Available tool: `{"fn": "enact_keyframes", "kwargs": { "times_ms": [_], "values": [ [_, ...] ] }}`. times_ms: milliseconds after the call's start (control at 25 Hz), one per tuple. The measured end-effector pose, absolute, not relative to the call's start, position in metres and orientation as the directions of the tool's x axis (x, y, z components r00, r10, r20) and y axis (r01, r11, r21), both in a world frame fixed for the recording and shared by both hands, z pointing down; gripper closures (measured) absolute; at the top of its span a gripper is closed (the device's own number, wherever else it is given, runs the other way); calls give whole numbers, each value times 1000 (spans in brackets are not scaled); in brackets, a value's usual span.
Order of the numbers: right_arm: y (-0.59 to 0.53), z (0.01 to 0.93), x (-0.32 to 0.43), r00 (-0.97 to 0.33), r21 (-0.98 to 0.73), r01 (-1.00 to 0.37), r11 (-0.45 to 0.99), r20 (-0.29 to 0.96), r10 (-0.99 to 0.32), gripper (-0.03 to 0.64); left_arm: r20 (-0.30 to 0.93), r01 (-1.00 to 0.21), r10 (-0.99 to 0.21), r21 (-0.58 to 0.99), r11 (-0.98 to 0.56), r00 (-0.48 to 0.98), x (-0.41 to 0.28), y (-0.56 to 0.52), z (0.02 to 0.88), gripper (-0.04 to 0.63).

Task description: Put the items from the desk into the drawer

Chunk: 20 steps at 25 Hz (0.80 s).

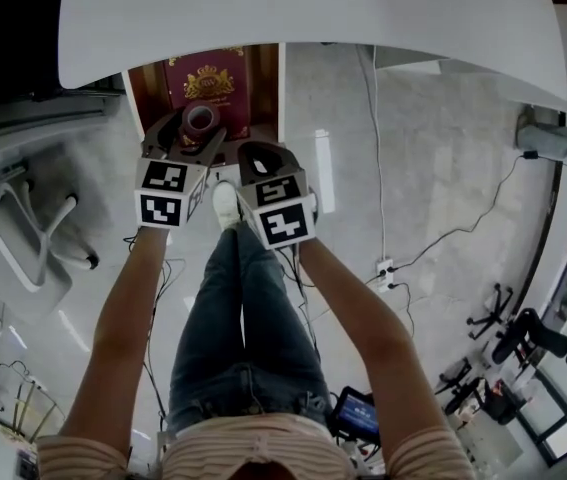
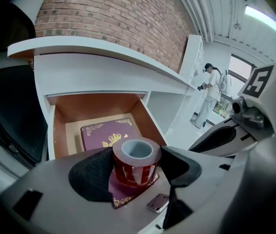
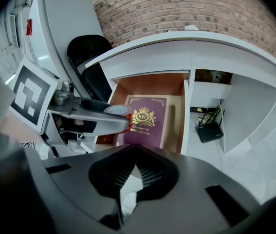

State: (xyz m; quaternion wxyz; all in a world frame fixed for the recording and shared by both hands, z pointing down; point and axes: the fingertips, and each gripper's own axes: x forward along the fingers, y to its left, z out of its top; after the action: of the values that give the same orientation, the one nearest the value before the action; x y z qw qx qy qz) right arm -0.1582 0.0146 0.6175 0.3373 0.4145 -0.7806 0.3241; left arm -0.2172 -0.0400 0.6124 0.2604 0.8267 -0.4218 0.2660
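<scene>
Left gripper (image 2: pixel 137 173) clamps tape roll (image 2: pixel 135 156) over maroon box (image 2: pixel 104 133) in drawer (image 2: pixel 59 126).

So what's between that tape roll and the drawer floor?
A gold-crested purple book, flat in the drawer under the tape roll; the left gripper view shows it.

The maroon box (image 3: pixel 145 121) in the drawer (image 3: pixel 173 126) bears a gold crest with the letters "RW" in its shield, clear in the right gripper view; the gold line beneath seems to begin "Treasury of", the rest too small to read. The red tape roll (image 2: pixel 135 162) carries white lettering, unreadable. The two marker cubes (image 1: pixel 168 193) show only black-and-white square codes
</scene>
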Motion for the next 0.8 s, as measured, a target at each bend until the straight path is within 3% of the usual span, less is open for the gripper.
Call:
{"fn": "enact_keyframes", "kwargs": {
  "times_ms": [800],
  "values": [
    [5,638,-139,-407,-233,-885,403,807,-427,600,680,-841,-557,169,-514,477,-198,-82,654,293]
  ]
}}
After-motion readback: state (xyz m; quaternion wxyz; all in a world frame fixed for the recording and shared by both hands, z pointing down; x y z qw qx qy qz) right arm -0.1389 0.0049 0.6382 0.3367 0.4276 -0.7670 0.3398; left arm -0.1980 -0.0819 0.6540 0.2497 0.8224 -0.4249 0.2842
